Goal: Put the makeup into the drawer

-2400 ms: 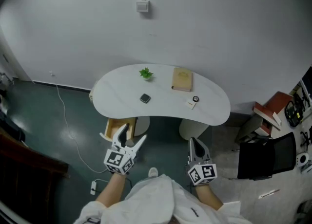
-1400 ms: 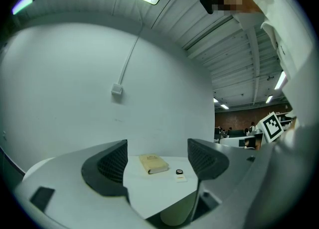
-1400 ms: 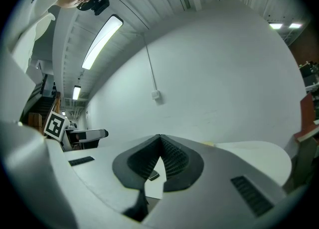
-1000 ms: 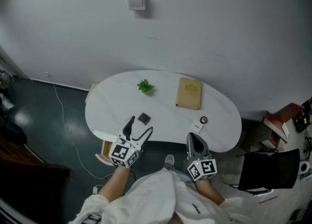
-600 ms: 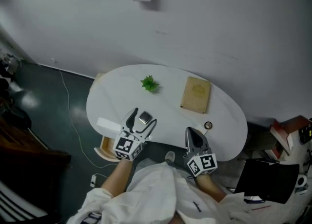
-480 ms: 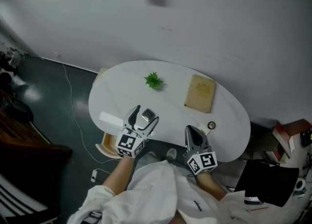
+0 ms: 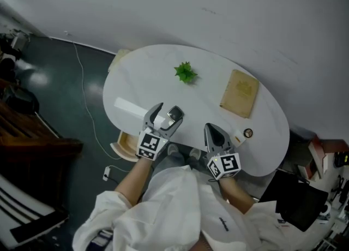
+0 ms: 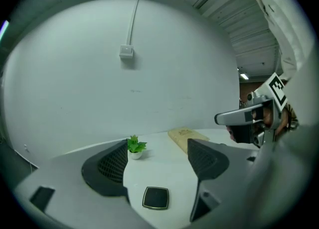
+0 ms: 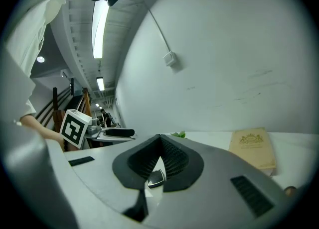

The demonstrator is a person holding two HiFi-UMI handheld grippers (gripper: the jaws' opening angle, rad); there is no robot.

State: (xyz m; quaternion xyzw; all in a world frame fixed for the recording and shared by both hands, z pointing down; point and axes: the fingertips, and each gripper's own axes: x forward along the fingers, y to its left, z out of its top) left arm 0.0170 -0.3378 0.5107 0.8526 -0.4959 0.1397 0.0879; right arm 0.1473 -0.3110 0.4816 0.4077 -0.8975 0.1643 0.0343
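Note:
A small dark square makeup compact lies flat on the white oval table, near its front edge. My left gripper is open and straddles it, one finger on each side, not closed on it. In the left gripper view the compact sits on the tabletop between the wide-apart jaws of that gripper. My right gripper is shut and empty at the table's front edge. Its own view shows the closed jaws of the right gripper, with the compact seen beyond them. The open wooden drawer juts out below the table's left front.
A small green potted plant stands mid-table, a tan book lies at the right. A small round item and a white box lie near the right gripper. A cable runs over the dark floor at left.
My left gripper has come up from beside the drawer and over the table until its open jaws straddle the compact. The right gripper stayed shut at the table's front edge.

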